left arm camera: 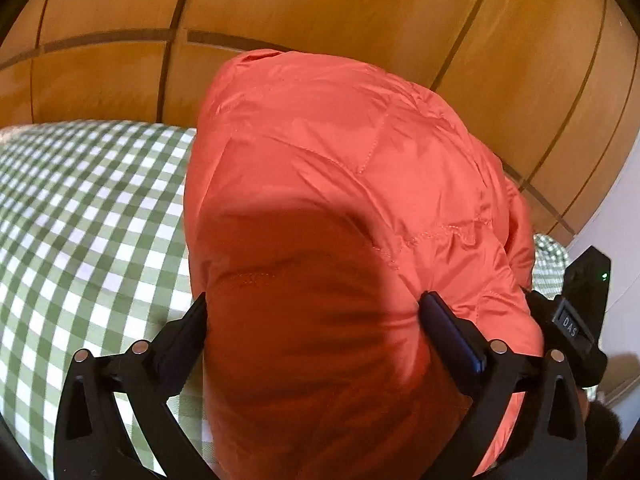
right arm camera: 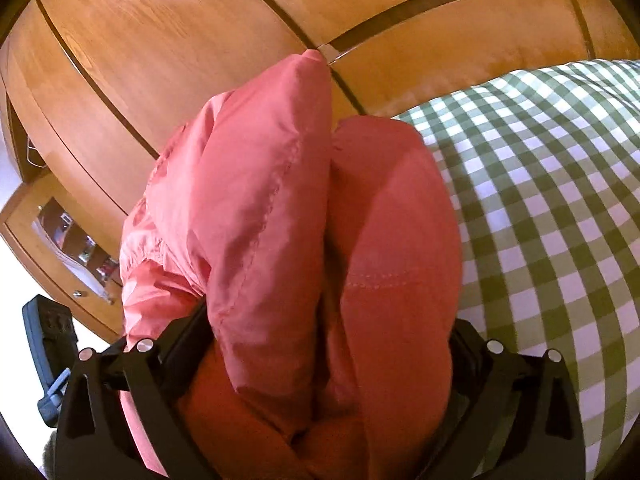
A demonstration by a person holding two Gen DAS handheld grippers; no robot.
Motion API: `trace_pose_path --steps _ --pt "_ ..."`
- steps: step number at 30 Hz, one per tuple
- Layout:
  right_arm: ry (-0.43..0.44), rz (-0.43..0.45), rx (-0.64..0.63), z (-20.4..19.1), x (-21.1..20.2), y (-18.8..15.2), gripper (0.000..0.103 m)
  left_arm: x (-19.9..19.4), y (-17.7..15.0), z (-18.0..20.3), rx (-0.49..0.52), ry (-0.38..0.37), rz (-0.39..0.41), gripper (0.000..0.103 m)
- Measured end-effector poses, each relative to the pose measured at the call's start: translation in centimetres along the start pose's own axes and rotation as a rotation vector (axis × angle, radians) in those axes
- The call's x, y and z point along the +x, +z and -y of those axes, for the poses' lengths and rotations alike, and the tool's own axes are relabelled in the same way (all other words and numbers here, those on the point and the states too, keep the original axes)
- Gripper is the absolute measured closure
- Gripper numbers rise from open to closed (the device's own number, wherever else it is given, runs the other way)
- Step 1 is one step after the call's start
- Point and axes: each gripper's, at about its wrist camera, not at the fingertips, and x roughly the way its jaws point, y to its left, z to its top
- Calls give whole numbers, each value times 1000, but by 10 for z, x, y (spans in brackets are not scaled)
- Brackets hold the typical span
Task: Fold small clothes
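Note:
A puffy orange-red quilted jacket (left arm camera: 340, 184) fills the middle of the left wrist view. It bulges between the two black fingers of my left gripper (left arm camera: 312, 320), which is closed on the fabric. In the right wrist view the same jacket (right arm camera: 280, 220) is bunched into two thick folds. My right gripper (right arm camera: 328, 332) is closed on these folds, its fingertips hidden under the cloth. The jacket is held up over the bed. My right gripper also shows at the right edge of the left wrist view (left arm camera: 576, 320).
A bed with a green and white checked cover (left arm camera: 88, 216) lies below, and it also shows in the right wrist view (right arm camera: 552, 208). Wooden wardrobe panels (left arm camera: 320, 0) stand behind it. A wooden cabinet with a glass door (right arm camera: 68, 236) stands at the left.

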Motion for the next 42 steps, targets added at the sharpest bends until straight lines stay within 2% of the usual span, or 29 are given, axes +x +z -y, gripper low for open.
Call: trace_pose_path --steps 3,10,11,12,15,17,21,27,38,42 --pt "-76 19 -24 -11 -17 -5 3 -10 -8 7 -2 29 14 3" --pt "-304 144 -171 -48 -80 -15 2 -50 -31 13 -117 80 91 3" --pt "-373 129 -194 -51 -79 -12 2 -53 -33 14 -122 88 98 3" --pt "-405 104 -206 -51 -76 -9 2 -53 -33 14 -125 98 100 3" --pt "-411 46 -187 -39 -65 -9 2 -51 -36 21 -99 120 66 3" --pt "-468 0 -199 -33 -51 -11 2 -45 -37 23 -75 120 36 3" --pt "-557 1 -256 -29 -36 -10 2 -24 -33 22 -37 109 -14 3" --pt "-570 -7 -232 -24 -25 -4 2 -30 -36 32 -50 158 -30 3" --pt "-589 -14 -188 -42 -61 -12 2 -60 -57 39 -93 147 -37 3" --pt "-577 -2 -160 -46 -77 -15 2 -69 -62 44 -75 149 -27 3"
